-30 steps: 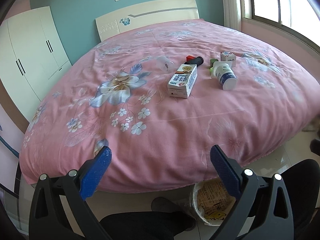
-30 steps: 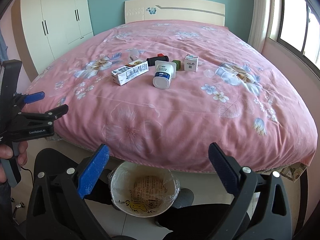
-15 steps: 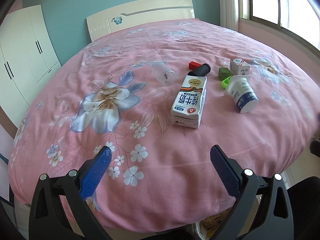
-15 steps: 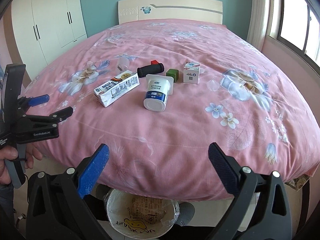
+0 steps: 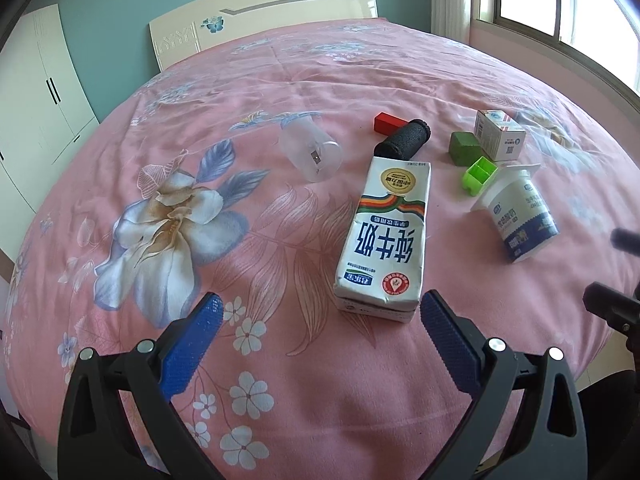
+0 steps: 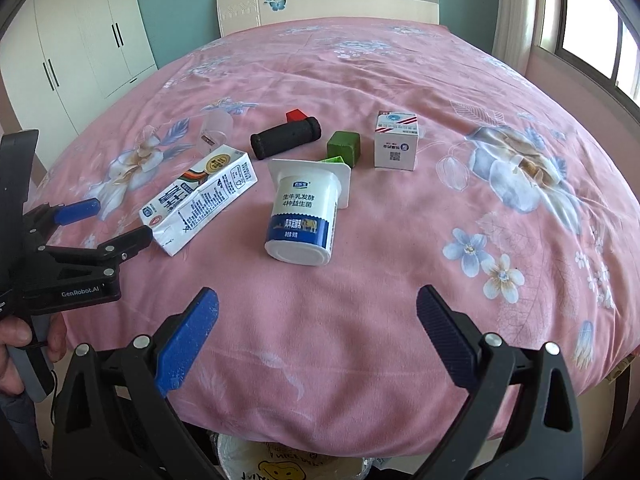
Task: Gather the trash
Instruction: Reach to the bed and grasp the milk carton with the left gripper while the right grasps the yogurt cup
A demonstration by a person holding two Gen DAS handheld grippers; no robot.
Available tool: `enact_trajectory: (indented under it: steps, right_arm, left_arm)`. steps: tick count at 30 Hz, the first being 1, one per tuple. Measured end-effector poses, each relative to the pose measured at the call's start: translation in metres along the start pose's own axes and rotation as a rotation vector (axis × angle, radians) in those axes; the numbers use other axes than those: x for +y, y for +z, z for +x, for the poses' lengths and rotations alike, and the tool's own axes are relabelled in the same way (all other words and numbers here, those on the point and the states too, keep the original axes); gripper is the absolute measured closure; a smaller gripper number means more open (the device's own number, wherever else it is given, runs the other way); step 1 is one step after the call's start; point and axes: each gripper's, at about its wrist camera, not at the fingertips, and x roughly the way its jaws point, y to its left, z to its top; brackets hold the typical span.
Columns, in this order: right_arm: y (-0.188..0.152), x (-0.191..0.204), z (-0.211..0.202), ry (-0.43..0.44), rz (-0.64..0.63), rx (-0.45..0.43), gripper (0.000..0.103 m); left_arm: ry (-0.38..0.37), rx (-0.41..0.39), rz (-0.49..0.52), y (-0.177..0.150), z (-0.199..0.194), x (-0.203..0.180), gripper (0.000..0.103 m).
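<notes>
Green tray (image 6: 333, 159) mostly hidden behind yogurt cup (image 6: 305, 216); bin (image 6: 288, 465) cut off.

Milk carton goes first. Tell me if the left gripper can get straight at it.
Probably yes. The left gripper is open, the milk carton lies flat on the bedspread just ahead, slightly right of centre, nothing between.
</notes>
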Motion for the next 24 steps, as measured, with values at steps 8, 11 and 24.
enact_trajectory:
  steps: [8, 11, 24]
  right_arm:
    - [0.015, 0.002, 0.03, 0.002, 0.007, 0.026, 0.006]
    - [0.021, 0.003, 0.043, -0.009, 0.003, 0.036, 0.006]
    - [0.037, 0.007, 0.077, -0.014, -0.01, 0.054, 0.031]
  left_arm:
    - [-0.018, 0.04, 0.087, 0.007, 0.024, -0.015, 0.002]
    - [-0.013, 0.045, 0.09, 0.01, 0.032, -0.015, 0.002]
    - [-0.072, 0.038, 0.109, 0.025, 0.045, -0.022, 0.027]
